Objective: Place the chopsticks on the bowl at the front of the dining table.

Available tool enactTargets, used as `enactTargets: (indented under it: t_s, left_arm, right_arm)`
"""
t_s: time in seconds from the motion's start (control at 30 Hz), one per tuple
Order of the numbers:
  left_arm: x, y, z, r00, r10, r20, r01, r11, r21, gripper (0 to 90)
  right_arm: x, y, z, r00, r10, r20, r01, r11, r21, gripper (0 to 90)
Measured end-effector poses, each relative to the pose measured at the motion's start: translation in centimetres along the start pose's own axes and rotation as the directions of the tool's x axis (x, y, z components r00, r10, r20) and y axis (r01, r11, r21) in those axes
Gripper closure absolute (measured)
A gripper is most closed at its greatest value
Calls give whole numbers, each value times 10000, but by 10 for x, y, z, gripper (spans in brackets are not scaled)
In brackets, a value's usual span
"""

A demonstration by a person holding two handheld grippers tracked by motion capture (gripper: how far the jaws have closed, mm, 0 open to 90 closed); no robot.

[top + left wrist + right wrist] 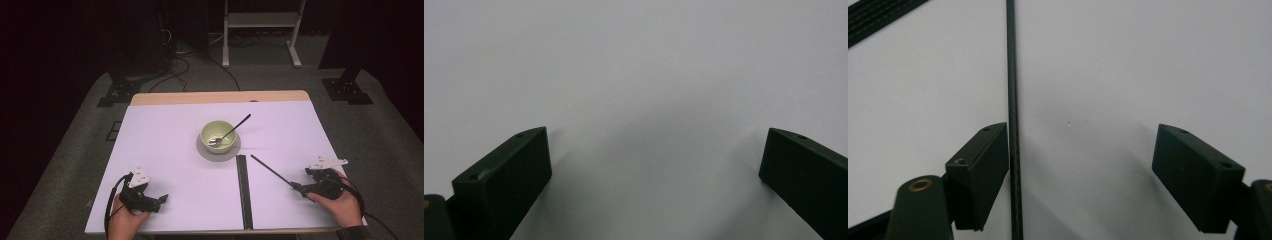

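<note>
Right gripper [1083,165]: we see its jaws spread, a thin black rod [1012,100] lying between them against one jaw, unpinched.
Rod: on the white table [165,150], right of the black strip [243,190].
Left gripper [654,165]: jaws spread, empty.
</note>
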State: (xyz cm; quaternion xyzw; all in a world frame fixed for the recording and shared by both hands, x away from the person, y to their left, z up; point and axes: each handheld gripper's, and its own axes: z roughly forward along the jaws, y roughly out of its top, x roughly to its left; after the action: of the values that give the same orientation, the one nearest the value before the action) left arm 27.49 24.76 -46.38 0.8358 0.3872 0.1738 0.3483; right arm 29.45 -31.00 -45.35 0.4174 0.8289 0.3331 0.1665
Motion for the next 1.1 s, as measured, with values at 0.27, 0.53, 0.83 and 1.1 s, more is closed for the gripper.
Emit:
enactTargets:
  t_s: [0.27,0.53,0.83,1.1]
  left_arm:
    - [0,0,0,10000,6,-1,-6,10000,2,0]
    - [0,0,0,10000,11,-2,-11,10000,9,0]
    - [0,0,0,10000,1,-1,-1,10000,0,0]
    - [0,0,0,10000,1,-1,-1,10000,-1,0]
  right_arm:
    - [0,4,-2,9996,126,-236,-132,9996,-264,273]
    - [2,9,-1,9991,25,-425,-39,9995,-312,320]
    - [6,17,2,9982,-155,-575,130,9990,-438,376]
    - [8,22,3,9971,-235,-729,198,9985,-509,432]
